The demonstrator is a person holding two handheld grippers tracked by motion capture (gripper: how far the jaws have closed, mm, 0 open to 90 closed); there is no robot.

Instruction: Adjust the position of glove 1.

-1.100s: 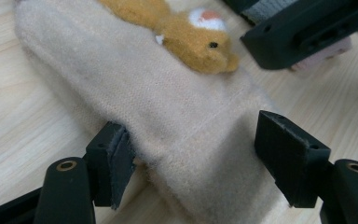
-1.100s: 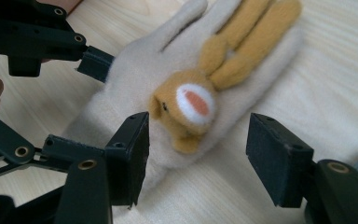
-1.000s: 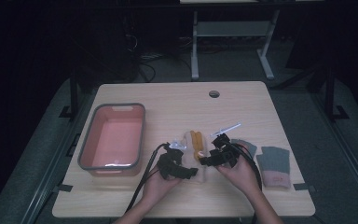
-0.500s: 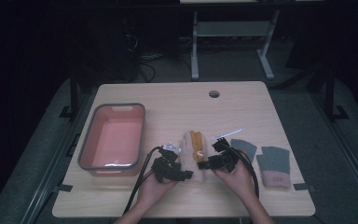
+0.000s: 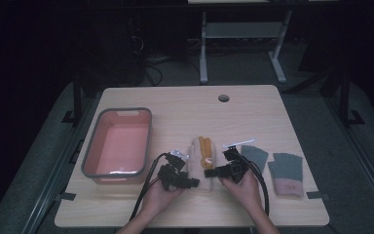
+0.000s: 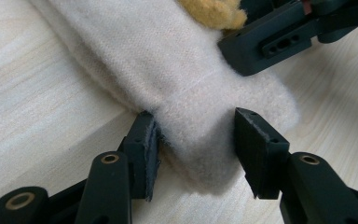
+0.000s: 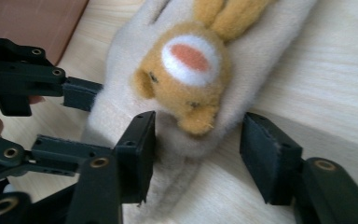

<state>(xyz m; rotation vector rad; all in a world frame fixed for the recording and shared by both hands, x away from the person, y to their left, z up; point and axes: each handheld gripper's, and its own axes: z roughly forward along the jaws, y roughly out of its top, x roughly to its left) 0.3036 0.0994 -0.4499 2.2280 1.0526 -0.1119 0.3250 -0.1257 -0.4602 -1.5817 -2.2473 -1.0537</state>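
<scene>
Sock [image 5: 202, 158], cream with an orange bunny face [image 7: 191, 81], lies flat on the tabletop [image 5: 185, 107] just right of the pink tub [image 5: 118, 144], and both grippers have come in on its near end. A second ago the hands sat a little apart and higher along it; now the left gripper [image 5: 191, 182] and right gripper [image 5: 210, 172] meet across the cuff.

Jaws on the left gripper [image 6: 196, 135] have just been closing: the cuff now sits between them, one pad touching its edge, the other just shy of the fabric, so no firm pinch yet. Jaws on the right gripper [image 7: 196, 154] have just been closing too, though they stand wider, straddling the sock below the bunny face without pressing it.

Judging from this, the approach is done and the grasp is under way; a little more closing should let both ends of the cuff be lifted. Two grey socks [image 5: 272, 165] lie to the sock's right, well clear of the work.
</scene>
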